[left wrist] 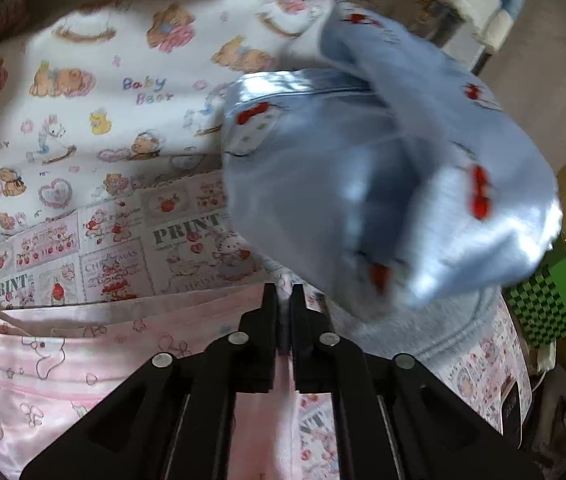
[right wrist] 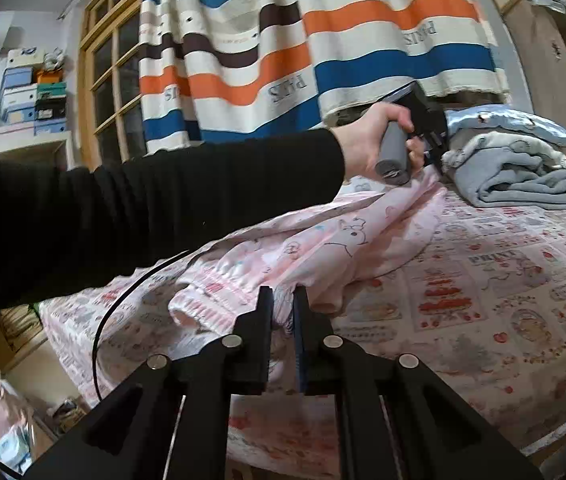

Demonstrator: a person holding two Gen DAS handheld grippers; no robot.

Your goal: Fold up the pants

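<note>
Two claws worked one pair of pink pants (right wrist: 315, 248), which lay stretched across the bed (right wrist: 503, 312) on its printed cover. The right claw (right wrist: 283, 300) pinched the elastic waistband end, its jaws nearly together with pink cloth between them, apparently to anchor that end while the other was carried over. Far along the garment, the person's left hand (right wrist: 379, 144), in a black sleeve (right wrist: 143, 220), gripped the handle of the other tool down at the leg end. From its own camera the left claw (left wrist: 285, 300) showed jaws almost closed with a strip of pink fabric running between them; motion blur made it hard to say whether the pads pressed on the cloth or had begun to let it go. Holding both ends kept the pants taut and lined up for a lengthwise fold.

Just beyond the left claw sat a pile of folded light-blue clothes (left wrist: 383, 184), close enough to crowd the spot where the leg end came down. A white bear-print blanket (left wrist: 103, 92) lay behind, and a striped curtain (right wrist: 323, 40) hung past the bed.
</note>
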